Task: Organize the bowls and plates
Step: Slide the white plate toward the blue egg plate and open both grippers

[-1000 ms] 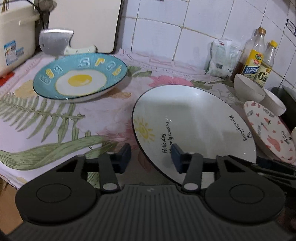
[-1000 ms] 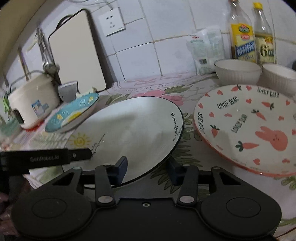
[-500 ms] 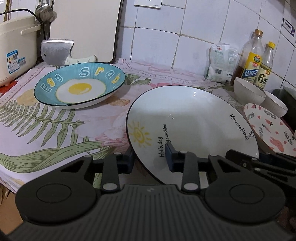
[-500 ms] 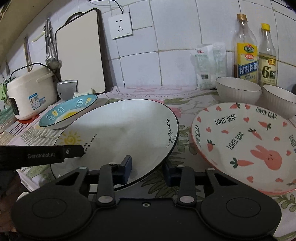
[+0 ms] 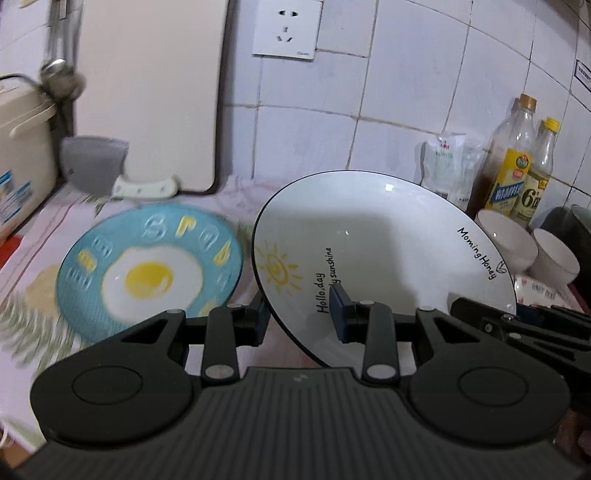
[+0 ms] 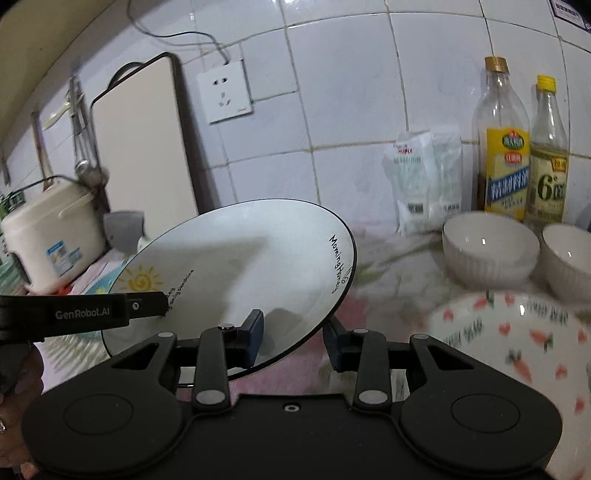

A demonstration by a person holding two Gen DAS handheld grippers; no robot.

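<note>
Both grippers pinch the same large white plate [image 5: 384, 254], the one with a black rim, a sun drawing and the words "Hello, day". Left gripper [image 5: 299, 317] clamps the plate's near-left rim, one pad under and one pad on the inner face. Right gripper [image 6: 293, 341] clamps the near-right rim the same way. On both, the jaws closed further within the past second and have since held steady, with the rim between them.

The plate is clear of the countertop [image 6: 384, 258], tilted, its far edge raised toward the tiled wall. The countertop carries a floral cloth.

Other task items:
- Blue egg plate [image 5: 147, 269] lies flat toward the left part of the countertop, just beside the lifted plate as seen from the left wrist camera; blurred.
- Rabbit-and-carrot plate [image 6: 517, 339] lies at the right near edge; blurred.
- Two white bowls [image 6: 491, 251] stand side by side behind it, near the back right.

Background:
- Two bottles [image 6: 502, 147] stand against the wall behind the bowls.
- A white packet [image 6: 428, 184] leans on the wall to their left.
- A cutting board [image 5: 147, 92] stands upright at the back left, with a cleaver [image 5: 96, 166] at its foot.
- A rice cooker [image 6: 51, 236] sits at the far left.
- A wall socket [image 5: 286, 27] sits above the countertop.
</note>
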